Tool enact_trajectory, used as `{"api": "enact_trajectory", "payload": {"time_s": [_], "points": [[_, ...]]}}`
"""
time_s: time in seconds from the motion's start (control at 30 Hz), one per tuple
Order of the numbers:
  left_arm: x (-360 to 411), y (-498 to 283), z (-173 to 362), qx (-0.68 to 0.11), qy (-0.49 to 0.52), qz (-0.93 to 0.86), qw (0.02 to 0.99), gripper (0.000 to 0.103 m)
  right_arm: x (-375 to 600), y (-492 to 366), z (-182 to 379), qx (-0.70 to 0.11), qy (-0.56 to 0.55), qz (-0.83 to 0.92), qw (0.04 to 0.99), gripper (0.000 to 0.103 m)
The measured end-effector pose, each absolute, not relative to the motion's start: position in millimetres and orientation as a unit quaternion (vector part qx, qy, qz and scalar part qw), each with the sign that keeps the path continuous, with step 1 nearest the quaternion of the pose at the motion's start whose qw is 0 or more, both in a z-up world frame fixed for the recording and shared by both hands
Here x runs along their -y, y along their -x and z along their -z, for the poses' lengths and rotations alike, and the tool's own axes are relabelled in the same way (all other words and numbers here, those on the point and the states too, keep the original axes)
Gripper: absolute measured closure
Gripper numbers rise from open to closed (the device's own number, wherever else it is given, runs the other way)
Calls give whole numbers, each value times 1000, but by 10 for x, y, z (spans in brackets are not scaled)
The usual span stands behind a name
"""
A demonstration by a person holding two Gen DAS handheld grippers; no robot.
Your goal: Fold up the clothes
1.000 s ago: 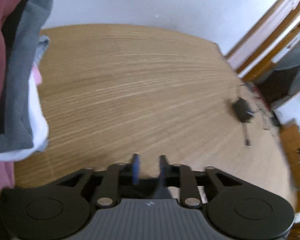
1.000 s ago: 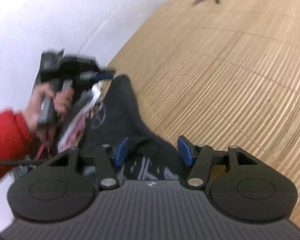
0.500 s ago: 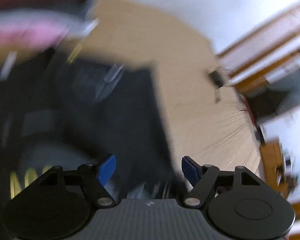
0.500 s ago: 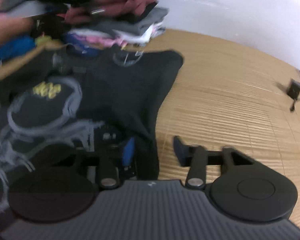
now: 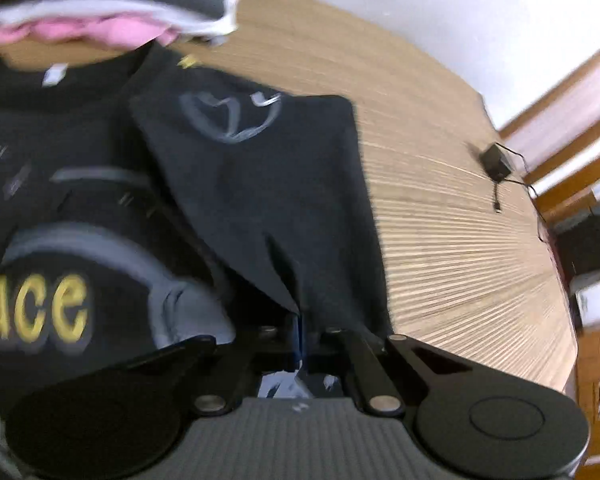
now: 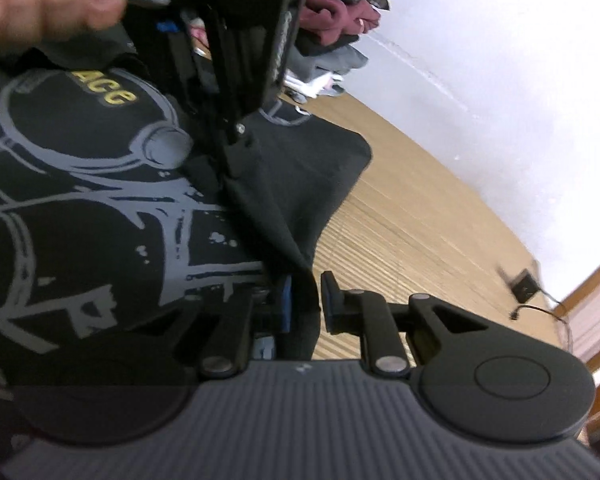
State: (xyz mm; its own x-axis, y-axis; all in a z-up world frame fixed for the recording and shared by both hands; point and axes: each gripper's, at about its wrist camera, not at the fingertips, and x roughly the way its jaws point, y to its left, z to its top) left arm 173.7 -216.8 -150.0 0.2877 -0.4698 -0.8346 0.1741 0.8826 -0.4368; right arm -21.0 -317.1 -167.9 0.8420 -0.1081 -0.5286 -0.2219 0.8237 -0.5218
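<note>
A black T-shirt with a grey print and yellow letters lies on the wooden table, its right sleeve spread flat. My left gripper is shut on the shirt's right edge below the sleeve. In the right wrist view the same shirt fills the left half. My right gripper has its jaws partly closed around the shirt's right edge, with a gap on the right side. The left gripper shows above it, pinching the cloth.
A pile of pink, white, grey and maroon clothes sits at the back of the table, also in the right wrist view. A small black adapter with a cable lies at the far right. White wall behind.
The left gripper has closed on the shirt's right edge; it was open half a second ago. The right gripper has moved onto the same edge and narrowed around it.
</note>
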Motion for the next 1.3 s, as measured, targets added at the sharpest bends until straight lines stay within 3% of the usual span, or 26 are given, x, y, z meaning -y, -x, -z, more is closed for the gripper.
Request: {"api": "enact_trajectory", "payload": {"time_s": [0.2, 0.27, 0.33, 0.37, 0.4, 0.47, 0.57, 0.63, 0.77, 0.97, 1.07, 1.1, 1.13, 1.3], "points": [[1837, -1546, 1468, -556, 120, 150, 808, 93, 2980, 222, 1767, -277, 332, 14, 901, 85], [1653, -1446, 1435, -564, 146, 141, 800, 81, 2967, 243, 1755, -279, 336, 15, 899, 85], [1481, -1270, 1372, -561, 158, 129, 802, 41, 2975, 320, 1688, -290, 332, 7, 898, 83], [1357, -1143, 1325, -550, 165, 131, 808, 34, 2989, 390, 1636, -300, 324, 1, 897, 81], [1233, -1016, 1277, -539, 172, 133, 814, 29, 3025, 510, 1562, -309, 301, -7, 902, 73], [870, -796, 1213, -522, 186, 141, 820, 26, 3085, 792, 1448, -317, 248, -7, 915, 59], [397, -563, 1212, -527, 202, 143, 813, 26, 3122, 1259, 1316, -318, 178, 39, 930, 52], [141, -468, 1262, -533, 211, 124, 810, 25, 3103, 1491, 1278, -320, 156, 58, 933, 41], [-95, -358, 1346, -542, 237, 98, 800, 25, 2875, 1508, 1322, -309, 210, 6, 927, 41], [139, -233, 1332, -539, 218, 62, 812, 25, 2298, 446, 1594, -225, 363, -97, 899, 42], [264, -135, 1374, -548, 208, 42, 809, 25, 2133, -30, 1763, -210, 427, -121, 871, 48], [298, -95, 1381, -550, 204, 37, 809, 25, 2114, -113, 1797, -209, 437, -121, 867, 62], [331, -88, 1377, -557, 197, 36, 806, 25, 2101, -191, 1833, -216, 443, -115, 863, 101], [246, -91, 1236, -545, 193, 6, 816, 25, 2140, -132, 1731, -223, 417, -130, 872, 99]]}}
